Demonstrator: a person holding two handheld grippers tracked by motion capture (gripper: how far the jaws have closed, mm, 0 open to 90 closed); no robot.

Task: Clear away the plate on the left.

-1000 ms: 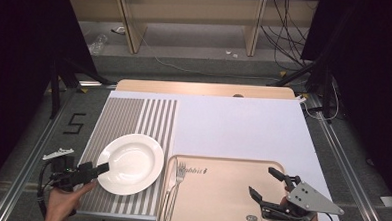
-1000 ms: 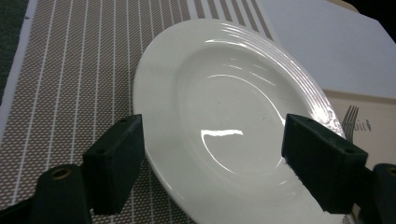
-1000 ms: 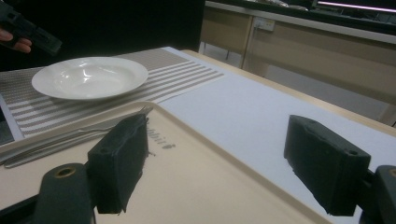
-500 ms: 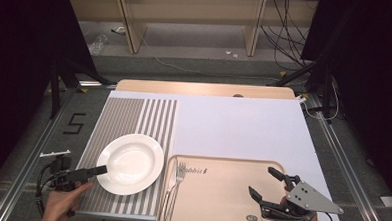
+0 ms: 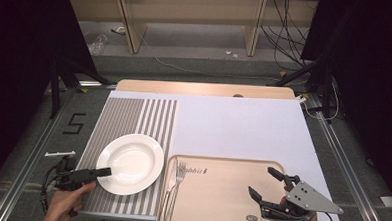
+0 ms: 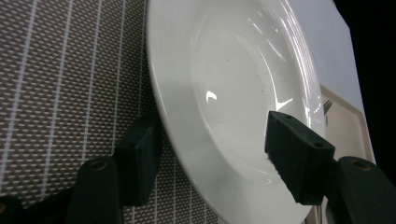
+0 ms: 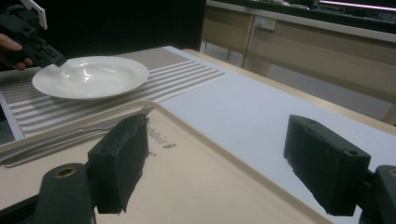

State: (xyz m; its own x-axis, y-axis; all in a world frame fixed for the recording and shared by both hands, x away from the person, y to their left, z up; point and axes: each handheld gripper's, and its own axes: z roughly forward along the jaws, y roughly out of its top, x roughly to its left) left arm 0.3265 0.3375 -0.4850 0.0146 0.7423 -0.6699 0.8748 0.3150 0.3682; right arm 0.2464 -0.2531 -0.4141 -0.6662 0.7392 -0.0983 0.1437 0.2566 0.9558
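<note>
- I count one white plate (image 5: pixel 130 162) on the worktop, near left.
- One striped placemat (image 5: pixel 133 123) lies under it.
- One wooden tray (image 5: pixel 220 196) sits near right.
- I see one fork (image 5: pixel 179 171) and one knife (image 5: pixel 169 187) at the tray's left edge.
- One white sheet (image 5: pixel 238 127) covers the worktop.
- I have two tools: left tool (image 5: pixel 97 172), right tool (image 5: pixel 266 186).

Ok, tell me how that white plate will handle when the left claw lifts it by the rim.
The white plate looks rigid and glazed, so it is probably slippery under the pads. Gripped at one edge by the left claw, whose jaws have just been closing around the rim, it may sag or tilt. It is likely breakable if dropped.
</note>
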